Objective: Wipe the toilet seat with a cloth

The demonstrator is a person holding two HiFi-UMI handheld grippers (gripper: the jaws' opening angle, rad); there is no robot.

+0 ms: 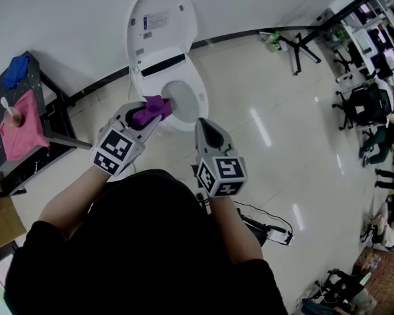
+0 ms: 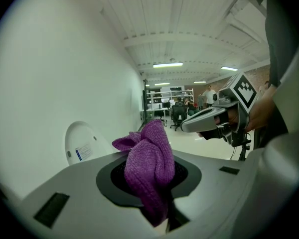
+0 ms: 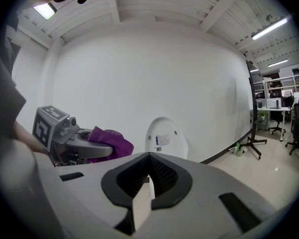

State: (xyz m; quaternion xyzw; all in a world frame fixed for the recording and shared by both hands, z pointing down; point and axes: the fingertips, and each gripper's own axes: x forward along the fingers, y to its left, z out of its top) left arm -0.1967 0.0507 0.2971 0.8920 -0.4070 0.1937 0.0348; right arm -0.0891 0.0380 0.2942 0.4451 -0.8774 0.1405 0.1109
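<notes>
Cloth [image 2: 148,168] in my left gripper [image 1: 155,114]: coarse purple knit, matt. I see the gripper shell as smooth matt grey plastic, with ribbed black pads [image 2: 182,171]. Toilet seat [image 1: 199,101] and lid [image 1: 161,18]: glossy white. Floor [image 1: 276,143]: polished, reflective tile.

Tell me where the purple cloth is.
In the head view, the purple cloth is held in the left gripper, left of centre, over the near-left edge of the toilet seat.

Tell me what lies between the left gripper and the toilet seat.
The purple cloth, pinched in the left gripper's fingers; head view shows it over the toilet seat.
</notes>
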